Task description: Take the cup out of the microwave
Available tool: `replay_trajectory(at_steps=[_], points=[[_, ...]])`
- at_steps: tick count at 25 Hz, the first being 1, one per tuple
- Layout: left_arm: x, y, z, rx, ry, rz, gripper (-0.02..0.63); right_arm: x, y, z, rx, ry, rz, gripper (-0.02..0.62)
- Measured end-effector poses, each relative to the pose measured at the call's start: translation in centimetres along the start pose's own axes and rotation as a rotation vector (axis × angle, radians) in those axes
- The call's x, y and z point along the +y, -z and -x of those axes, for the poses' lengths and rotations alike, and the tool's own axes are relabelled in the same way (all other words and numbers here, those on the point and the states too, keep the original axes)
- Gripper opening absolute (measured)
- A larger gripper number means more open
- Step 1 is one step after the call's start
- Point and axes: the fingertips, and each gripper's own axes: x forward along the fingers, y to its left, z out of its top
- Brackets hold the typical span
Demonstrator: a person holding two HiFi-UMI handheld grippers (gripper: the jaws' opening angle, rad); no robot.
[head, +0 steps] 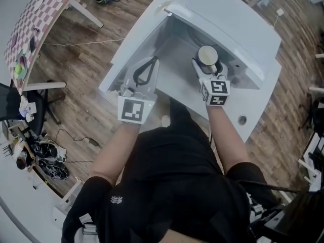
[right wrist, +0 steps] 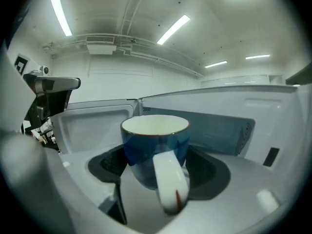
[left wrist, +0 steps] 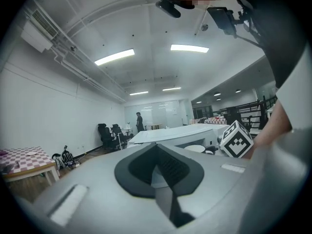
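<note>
A blue cup (head: 207, 54) with a white inside and a white handle hangs in my right gripper (head: 207, 65), just in front of the white microwave's (head: 230, 15) open mouth. In the right gripper view the cup (right wrist: 155, 145) sits upright between the dark pads, handle toward the camera, with the right gripper (right wrist: 158, 168) shut on it. The microwave door (head: 135, 40) stands swung out to the left. My left gripper (head: 147, 69) is beside that door, its jaws together and nothing in them; the left gripper (left wrist: 157, 152) shows the same in its own view.
The microwave stands on a white table (head: 255, 118). A checkered table (head: 35, 19) is at the far left, with office chairs (head: 12, 103) and clutter below it. The person's dark-clothed body fills the lower middle. A person (left wrist: 139, 121) stands far across the room.
</note>
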Motion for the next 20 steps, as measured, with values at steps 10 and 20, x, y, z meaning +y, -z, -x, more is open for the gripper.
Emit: replay_trajectory(at_steps=[10,20], points=[[0.4,-2.6,2.3,-0.012,-0.019,-0.005,0.003,1.5,-4.6,4.4,-0.019,-0.041,0.016,0.377],[2.3,-5.9,2.6,-0.028,-0.052,-0.010,0.003,1.1,-9.2,8.2,-0.019,-0.084,0.027,0.377]])
